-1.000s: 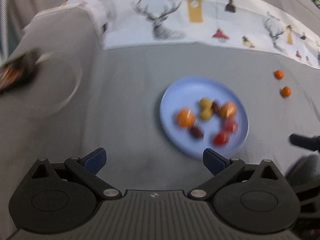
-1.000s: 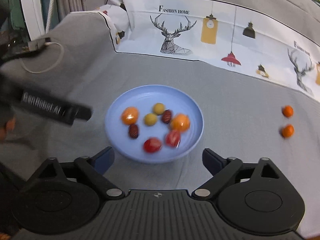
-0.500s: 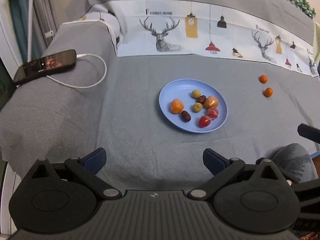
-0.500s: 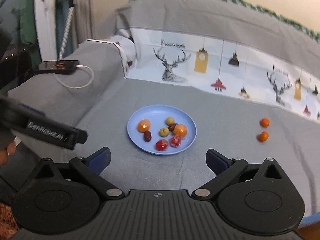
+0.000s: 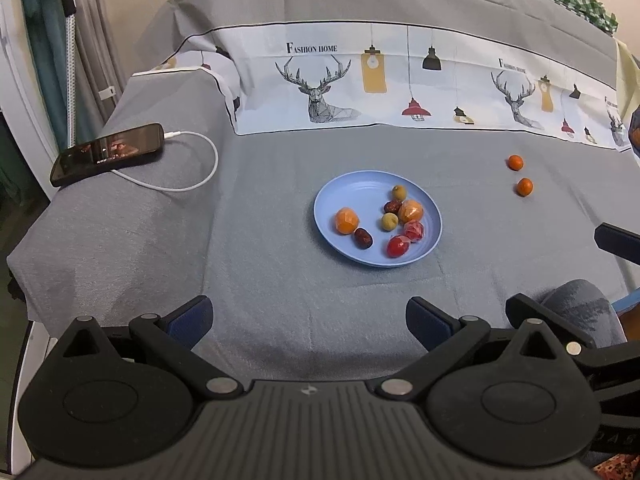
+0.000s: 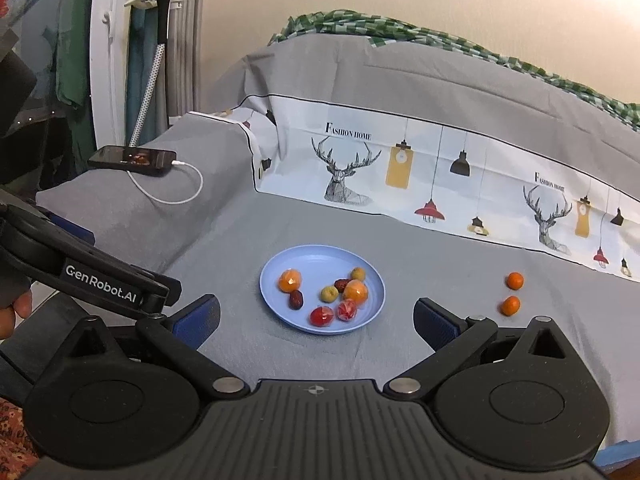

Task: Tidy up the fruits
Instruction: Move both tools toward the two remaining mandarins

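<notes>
Grey bedding (image 5: 280, 280) carried your blue plate (image 5: 332, 204) of fruit — two small oranges (image 5: 524, 187) lay apart on its right. Your left gripper (image 5: 308, 316) and right gripper (image 6: 316, 316) both gaped empty.

- The left gripper (image 5: 308, 320) has its jaws spread wide, the two blue-padded fingers (image 5: 192, 316) far apart with nothing between them.
- It tilts downward, and its fingertips touch nothing.
- The right gripper (image 6: 316, 320) also stands wide open, its blue pads (image 6: 434, 324) well apart and empty.
- It points less steeply downward than the left one.
- Seen from the right claw, the left gripper's black body sits just to its left, close beside its left finger.
- A bare hand (image 6: 14, 312) shows at the far left edge, behind that body.
</notes>
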Demonstrator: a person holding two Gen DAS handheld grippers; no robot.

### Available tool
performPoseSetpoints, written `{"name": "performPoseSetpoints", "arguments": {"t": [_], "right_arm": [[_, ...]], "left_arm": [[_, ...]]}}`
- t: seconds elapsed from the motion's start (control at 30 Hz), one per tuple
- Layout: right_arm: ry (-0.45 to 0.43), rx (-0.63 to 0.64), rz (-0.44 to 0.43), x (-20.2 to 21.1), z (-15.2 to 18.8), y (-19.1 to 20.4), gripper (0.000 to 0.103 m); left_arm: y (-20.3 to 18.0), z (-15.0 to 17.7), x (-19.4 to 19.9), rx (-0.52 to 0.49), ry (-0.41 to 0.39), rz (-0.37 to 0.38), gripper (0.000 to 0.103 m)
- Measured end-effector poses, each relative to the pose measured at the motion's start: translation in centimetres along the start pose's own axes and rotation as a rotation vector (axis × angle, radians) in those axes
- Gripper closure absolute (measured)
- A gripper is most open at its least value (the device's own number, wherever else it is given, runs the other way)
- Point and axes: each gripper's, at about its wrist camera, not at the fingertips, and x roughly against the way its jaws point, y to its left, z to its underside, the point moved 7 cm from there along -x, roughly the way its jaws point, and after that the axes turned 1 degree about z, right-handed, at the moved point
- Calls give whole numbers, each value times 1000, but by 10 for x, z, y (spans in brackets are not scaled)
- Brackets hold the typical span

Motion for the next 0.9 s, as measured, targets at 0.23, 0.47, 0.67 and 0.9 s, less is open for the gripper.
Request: {"name": "performPoseSetpoints", "arguments": {"t": [0.23, 0.47, 0.67, 0.9], "right_arm": [[-3, -6, 3, 3, 1, -2, 1], [15, -21, 0, -2, 1, -3, 1], [29, -105, 50, -15, 2, -28, 1], [63, -286, 248, -40, 20, -119, 1]], "left_arm": [[-1, 0, 0, -7, -1, 2, 0], [-3, 2, -10, -13, 33, 10, 0], [-4, 2, -32, -19, 92, 11, 0], [-33, -20, -61, -56, 118, 11, 0]]}}
